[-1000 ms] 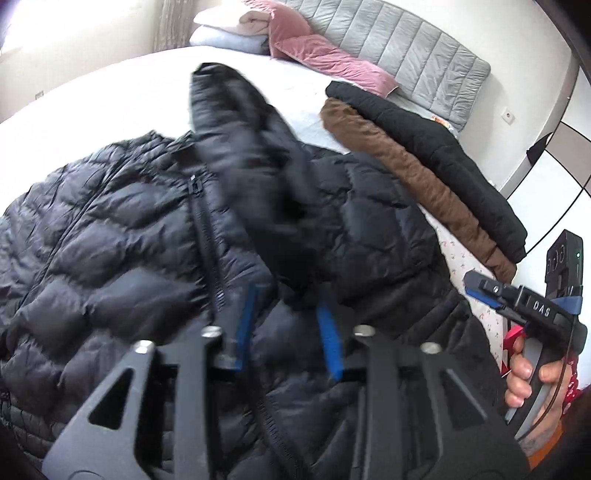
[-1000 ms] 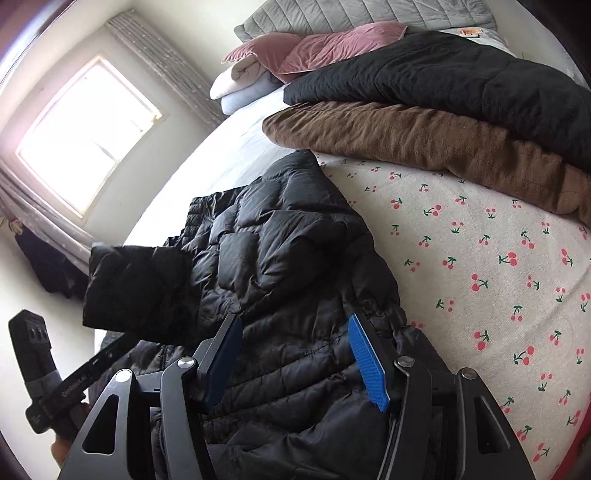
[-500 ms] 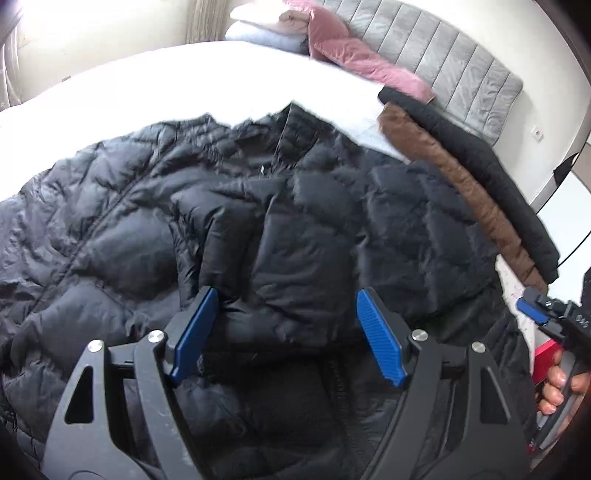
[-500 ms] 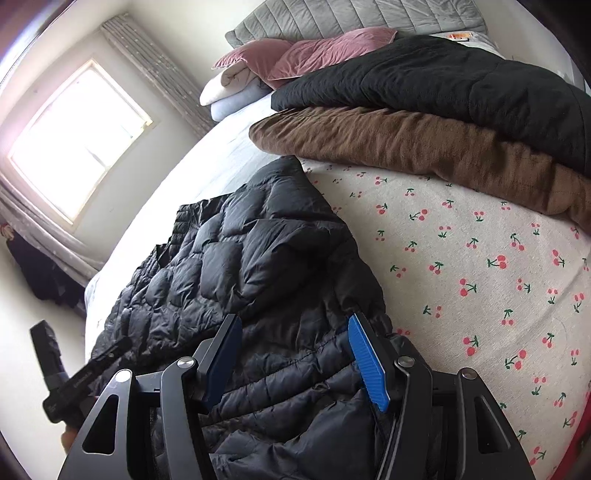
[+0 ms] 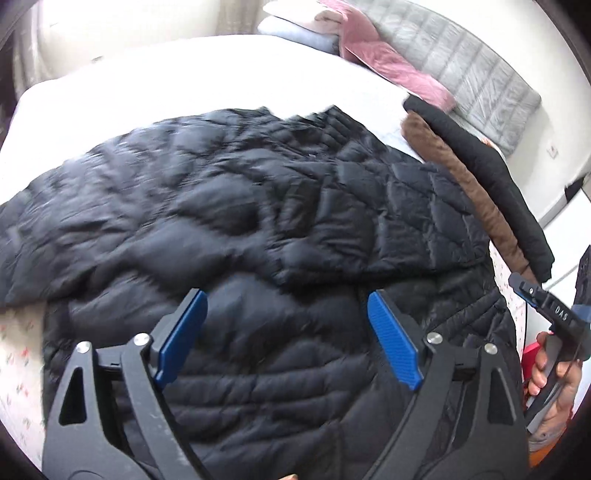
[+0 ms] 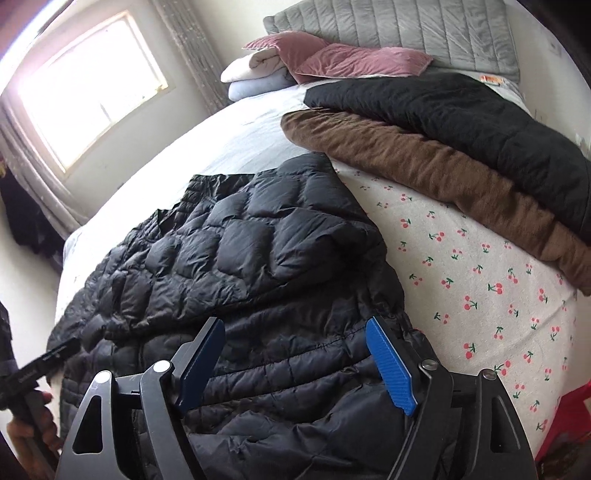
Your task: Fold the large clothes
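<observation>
Between the blue pads of the left tongs point(image 5: 286, 338): nothing gripped. Jaws stand wide, hovering over the lower body of the black puffer jacket point(image 5: 258, 221). Right tongs point(image 6: 295, 360) likewise wide and empty, over the jacket's hem edge at its 3 o'clock side.

Jacket lies spread on the bed point(image 6: 461, 258), on a cherry-print sheet. One sleeve point(image 6: 258, 251) is folded across the chest; the rest is unfolded. Left view is motion-blurred, so seam detail there cannot be read.

At 1 to 2 o'clock from the jacket, well apart: a brown garment point(image 6: 443, 166) with a black garment point(image 6: 461, 110) stacked on it. Pink pillows point(image 6: 351, 59) and grey headboard point(image 6: 406, 29) at 12 o'clock.

Risks, as judged:
- Slick, puffy shell: a shallow pinch may catch only the top layer, and the folded sleeve would slide off when the body is lifted.
- Trapped air may spring the fold back open.
- A fold swung toward 2 o'clock could reach the brown and black stack and disturb it.

Writing: "DAS" on the right tongs' housing, seen in the left view. No jacket label legible.
</observation>
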`<action>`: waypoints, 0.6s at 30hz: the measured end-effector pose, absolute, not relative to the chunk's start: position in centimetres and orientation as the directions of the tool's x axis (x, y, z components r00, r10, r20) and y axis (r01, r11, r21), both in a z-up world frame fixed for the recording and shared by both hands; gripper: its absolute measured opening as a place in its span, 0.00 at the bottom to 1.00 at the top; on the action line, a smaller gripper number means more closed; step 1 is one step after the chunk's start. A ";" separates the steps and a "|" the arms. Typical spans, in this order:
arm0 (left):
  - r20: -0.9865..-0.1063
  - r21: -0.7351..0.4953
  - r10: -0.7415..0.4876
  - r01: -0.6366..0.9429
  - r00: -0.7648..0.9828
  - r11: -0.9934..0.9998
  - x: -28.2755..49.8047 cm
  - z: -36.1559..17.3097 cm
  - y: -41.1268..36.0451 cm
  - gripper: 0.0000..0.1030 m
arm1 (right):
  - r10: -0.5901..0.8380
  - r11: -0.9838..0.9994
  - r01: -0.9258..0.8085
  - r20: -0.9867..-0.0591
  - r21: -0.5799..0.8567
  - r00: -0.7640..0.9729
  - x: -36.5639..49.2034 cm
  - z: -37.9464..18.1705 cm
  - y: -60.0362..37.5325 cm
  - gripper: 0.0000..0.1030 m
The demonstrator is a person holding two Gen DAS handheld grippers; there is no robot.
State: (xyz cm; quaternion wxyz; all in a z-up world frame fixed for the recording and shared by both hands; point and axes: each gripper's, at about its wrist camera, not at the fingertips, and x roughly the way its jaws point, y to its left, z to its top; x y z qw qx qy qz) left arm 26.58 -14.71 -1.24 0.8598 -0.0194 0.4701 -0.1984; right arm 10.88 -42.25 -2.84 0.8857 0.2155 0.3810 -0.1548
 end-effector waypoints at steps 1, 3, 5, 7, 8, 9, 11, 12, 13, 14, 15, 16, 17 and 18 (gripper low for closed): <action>-0.798 -0.221 -0.350 0.301 0.490 0.928 26.4 -1.1 -13.8 0.88 | -0.121 0.878 0.420 -0.742 0.231 0.660 11.1 -2.6 -41.2 0.81; -0.796 -0.232 -0.331 0.249 0.507 0.940 25.6 -1.0 -10.8 0.90 | -0.128 0.909 0.375 -0.737 0.180 0.664 11.5 -2.3 -39.2 0.81; -0.800 -0.243 -0.312 0.200 0.513 0.949 25.3 -1.3 -8.1 0.90 | -0.119 0.931 0.331 -0.732 0.152 0.671 11.9 -2.2 -37.3 0.81; -0.802 -0.255 -0.295 0.148 0.519 0.956 25.1 -1.6 -5.3 0.90 | -0.105 0.947 0.293 -0.735 0.132 0.670 12.2 -2.3 -35.7 0.82; -0.803 -0.263 -0.285 0.117 0.523 0.958 24.9 -1.8 -3.7 0.90 | -0.100 0.952 0.279 -0.737 0.123 0.668 12.3 -2.4 -35.0 0.82; -0.803 -0.276 -0.279 0.086 0.527 0.957 24.7 -1.9 -2.1 0.90 | -0.098 0.957 0.267 -0.739 0.115 0.667 12.4 -2.5 -34.5 0.82; -0.795 -0.305 -0.276 0.038 0.540 0.952 24.5 -2.0 0.6 0.90 | -0.098 0.964 0.248 -0.739 0.095 0.666 12.7 -2.6 -33.5 0.82; -0.789 -0.318 -0.274 0.015 0.550 0.948 24.4 -2.1 1.7 0.90 | -0.099 0.966 0.244 -0.739 0.091 0.666 12.9 -2.7 -33.3 0.82; -0.781 -0.333 -0.269 -0.011 0.563 0.943 24.5 -2.2 3.1 0.90 | -0.098 0.967 0.240 -0.739 0.088 0.667 13.0 -2.8 -33.1 0.82; -0.772 -0.352 -0.267 -0.039 0.577 0.935 24.6 -2.4 4.4 0.90 | -0.096 0.968 0.236 -0.741 0.086 0.665 13.1 -2.9 -32.9 0.82; -0.764 -0.380 -0.266 -0.076 0.587 0.922 24.8 -2.7 5.9 0.90 | -0.093 0.970 0.229 -0.744 0.083 0.661 13.2 -3.0 -32.7 0.82; -0.759 -0.402 -0.269 -0.103 0.593 0.910 25.2 -3.1 7.0 0.90 | -0.091 0.971 0.224 -0.748 0.079 0.658 13.3 -3.1 -32.5 0.82; -0.752 -0.432 -0.272 -0.137 0.600 0.891 25.5 -3.7 8.4 0.90 | -0.093 0.973 0.220 -0.752 0.070 0.653 13.4 -3.3 -32.3 0.82; -0.747 -0.460 -0.274 -0.174 0.605 0.871 25.8 -4.3 9.8 0.90 | -0.097 0.974 0.219 -0.754 0.064 0.650 13.5 -3.5 -32.2 0.82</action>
